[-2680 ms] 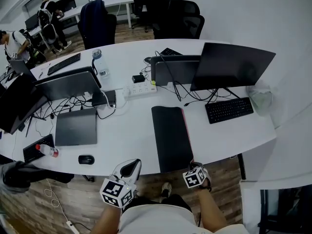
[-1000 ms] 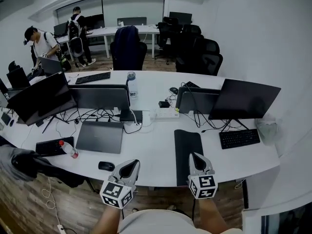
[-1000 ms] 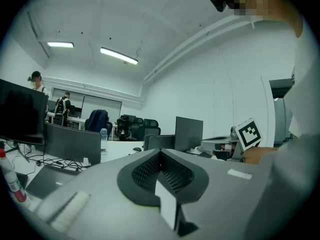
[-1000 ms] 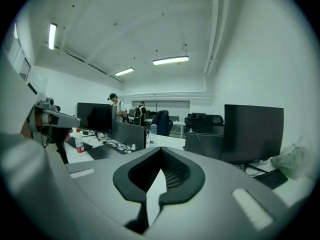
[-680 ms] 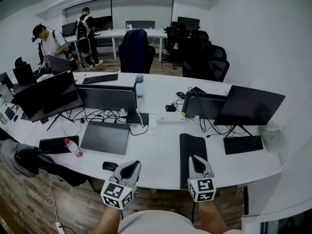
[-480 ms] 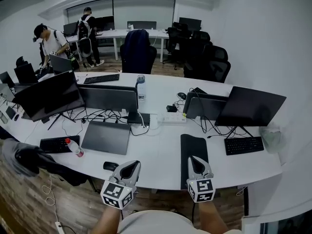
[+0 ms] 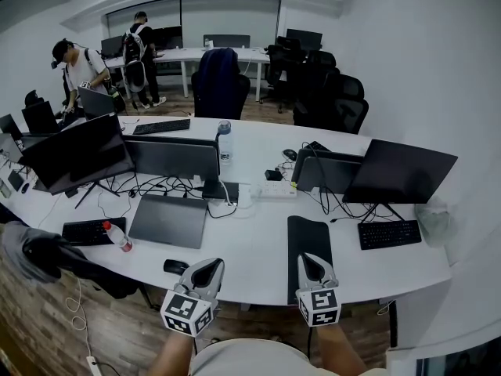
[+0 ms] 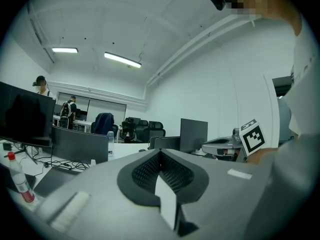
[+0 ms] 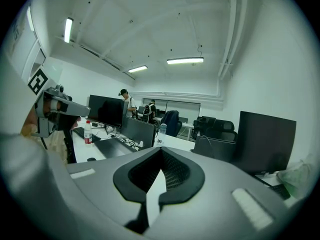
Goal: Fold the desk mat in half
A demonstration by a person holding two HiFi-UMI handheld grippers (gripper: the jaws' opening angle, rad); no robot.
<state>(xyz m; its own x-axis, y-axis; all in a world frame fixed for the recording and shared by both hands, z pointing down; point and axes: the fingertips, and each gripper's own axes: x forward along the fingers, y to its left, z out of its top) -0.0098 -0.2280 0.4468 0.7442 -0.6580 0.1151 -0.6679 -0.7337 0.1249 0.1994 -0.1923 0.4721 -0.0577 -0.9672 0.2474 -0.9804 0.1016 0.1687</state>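
Both grippers are shut tight with nothing in them. The left gripper point(image 7: 207, 266) has a small black mouse point(image 7: 175, 267) just to its left. The right gripper point(image 7: 305, 258) is over the near end of the narrow black desk mat point(image 7: 309, 233), can't tell if it's touching. The mat lies flat on the white curved desk point(image 7: 250, 249), running straight away from that gripper. Farther out, a closed grey laptop point(image 7: 168, 220) sits ahead of the left gripper, and a black keyboard point(image 7: 389, 234) is off to the right gripper's right.
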